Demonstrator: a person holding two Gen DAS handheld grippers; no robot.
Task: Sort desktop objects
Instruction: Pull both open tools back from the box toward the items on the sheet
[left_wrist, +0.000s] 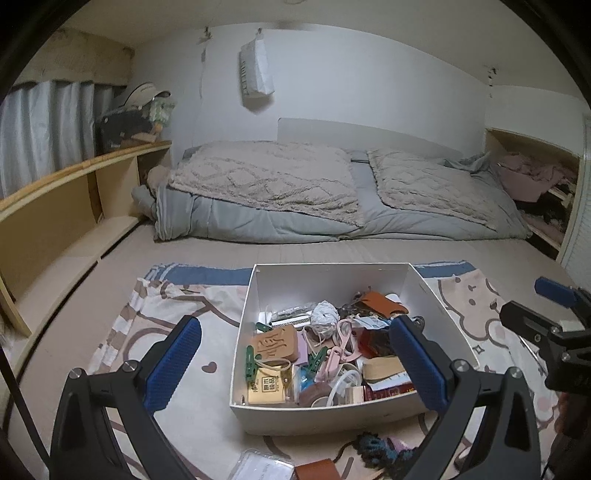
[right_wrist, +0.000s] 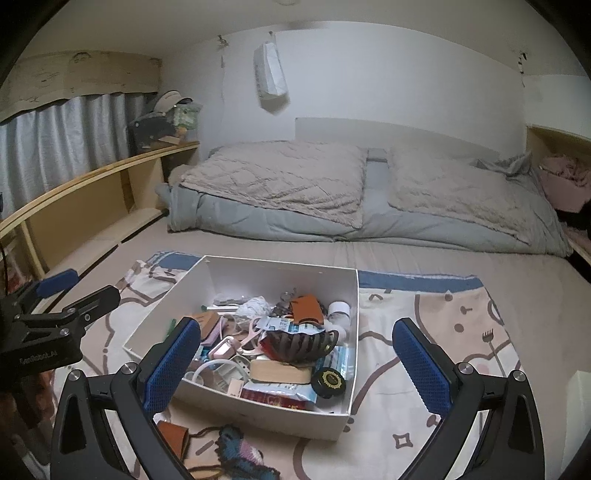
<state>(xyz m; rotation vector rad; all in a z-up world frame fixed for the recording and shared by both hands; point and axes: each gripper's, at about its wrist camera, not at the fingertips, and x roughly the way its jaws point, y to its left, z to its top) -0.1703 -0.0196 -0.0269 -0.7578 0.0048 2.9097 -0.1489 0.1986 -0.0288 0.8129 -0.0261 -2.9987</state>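
Note:
A white open box (left_wrist: 328, 280) full of small items sits on a patterned blanket (left_wrist: 177, 306); it also shows in the right wrist view (right_wrist: 280, 269). Inside are a brown stamped tag (left_wrist: 275, 343), a white yarn ball (left_wrist: 324, 314), a dark hair claw (right_wrist: 299, 345) and a black round tin (right_wrist: 328, 380). My left gripper (left_wrist: 295, 363) is open and empty, hovering over the box's near half. My right gripper (right_wrist: 297, 363) is open and empty above the box's near right part. In front of the box lie a crocheted blue-pink piece (right_wrist: 240, 454) and a brown leather piece (right_wrist: 173, 439).
A clear plastic packet (left_wrist: 258, 467) lies on the blanket at the near edge. Folded grey bedding with two beige pillows (left_wrist: 266, 177) fills the far side of the bed. A wooden shelf (left_wrist: 74, 192) runs along the left, another shelf (left_wrist: 535, 177) at right.

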